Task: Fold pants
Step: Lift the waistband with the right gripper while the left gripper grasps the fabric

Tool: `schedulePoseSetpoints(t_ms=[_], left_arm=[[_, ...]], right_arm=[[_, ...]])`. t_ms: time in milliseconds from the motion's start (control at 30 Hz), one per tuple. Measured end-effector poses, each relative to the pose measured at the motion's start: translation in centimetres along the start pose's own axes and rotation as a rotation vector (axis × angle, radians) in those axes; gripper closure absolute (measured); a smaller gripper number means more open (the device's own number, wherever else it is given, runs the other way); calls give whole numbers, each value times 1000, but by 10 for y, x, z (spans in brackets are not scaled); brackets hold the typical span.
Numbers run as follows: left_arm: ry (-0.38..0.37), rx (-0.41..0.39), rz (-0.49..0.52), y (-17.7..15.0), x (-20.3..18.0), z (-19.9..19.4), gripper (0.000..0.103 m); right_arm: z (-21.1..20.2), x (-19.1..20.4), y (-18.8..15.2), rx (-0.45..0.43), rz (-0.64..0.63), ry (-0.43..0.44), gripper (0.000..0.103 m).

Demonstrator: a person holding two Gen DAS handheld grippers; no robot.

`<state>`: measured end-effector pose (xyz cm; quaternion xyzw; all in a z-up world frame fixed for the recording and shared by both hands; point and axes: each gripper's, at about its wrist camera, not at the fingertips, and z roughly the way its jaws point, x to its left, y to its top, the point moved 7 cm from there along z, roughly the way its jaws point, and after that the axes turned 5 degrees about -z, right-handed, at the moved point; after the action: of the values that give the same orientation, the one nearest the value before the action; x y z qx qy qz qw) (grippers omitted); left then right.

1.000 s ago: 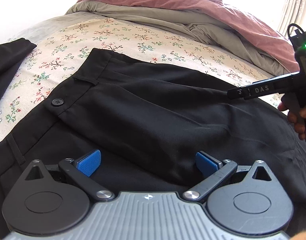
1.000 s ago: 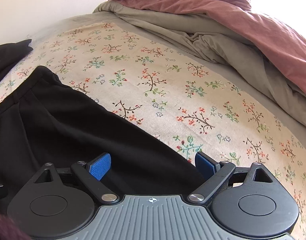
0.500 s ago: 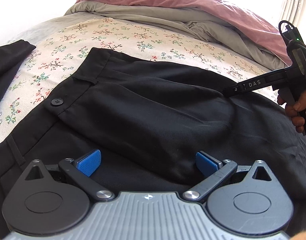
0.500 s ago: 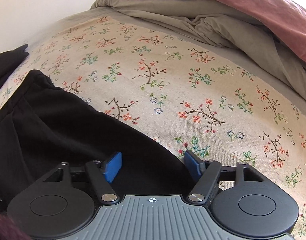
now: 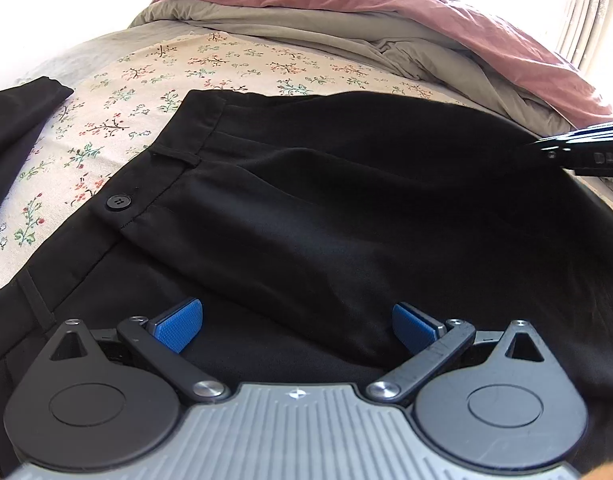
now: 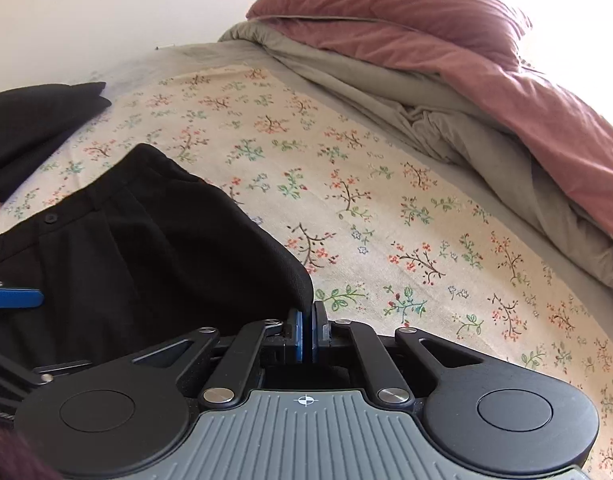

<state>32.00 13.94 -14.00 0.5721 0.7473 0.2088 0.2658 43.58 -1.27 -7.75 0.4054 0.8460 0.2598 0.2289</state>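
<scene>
Floral sheet point(image 6: 386, 216), rumpled maroon duvet point(image 6: 506, 92) beyond, white wall point(image 6: 106, 4).

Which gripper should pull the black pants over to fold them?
The right gripper, I think. It has just closed on the edge of the black pants and lifts it off the flowered sheet. The left gripper is open over the pants, holding nothing.

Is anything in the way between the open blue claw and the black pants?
No, nothing visible is in the way. The left claw is open right over the black pants, with only pants fabric between its pads. The right claw has just closed on the pants' edge on the flowery sheet.
</scene>
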Motion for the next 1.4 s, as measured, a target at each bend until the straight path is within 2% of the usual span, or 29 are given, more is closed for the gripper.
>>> schedulePoseSetpoints(t_ms=[200,367,500,667,800,900,967,1033,1067,1167,1300,1400], left_arm=[[-2,18,-1,-4,14,-13,0],[37,1,22,-12,43,-29,0],[30,-10,14,-23,67,-41,2],[-75,-79,-23,-22,78,-63,10],[-179,-130,-18,-11,57,-73,10],[-215,-145,-3,-10,33,-74,10],[-223,-146,5,-9,19,-70,8],[-216,-153,11,-8,9,-68,7],[-209,-158,12,-7,5,-67,6],[-162,-148,8,-6,-4,-61,6],[-114,-135,-34,-4,-6,-54,6],[-96,-152,-70,1,-8,-49,9]], right_arm=[[-78,68,-11,-92,-82,43,99],[-109,131,-43,-96,-112,85,99],[-98,169,-80,-50,-109,100,99],[-64,195,-120,8,-50,84,98],[-49,200,-127,-2,-37,35,94],[-57,193,-121,-1,19,54,90],[-69,181,-117,-13,55,66,76],[-83,161,-115,-26,95,45,47],[-90,149,-114,-30,114,25,44],[-105,104,-116,-14,168,-65,43],[-106,24,-134,40,339,-190,31],[-99,-24,-154,100,401,-317,31]])
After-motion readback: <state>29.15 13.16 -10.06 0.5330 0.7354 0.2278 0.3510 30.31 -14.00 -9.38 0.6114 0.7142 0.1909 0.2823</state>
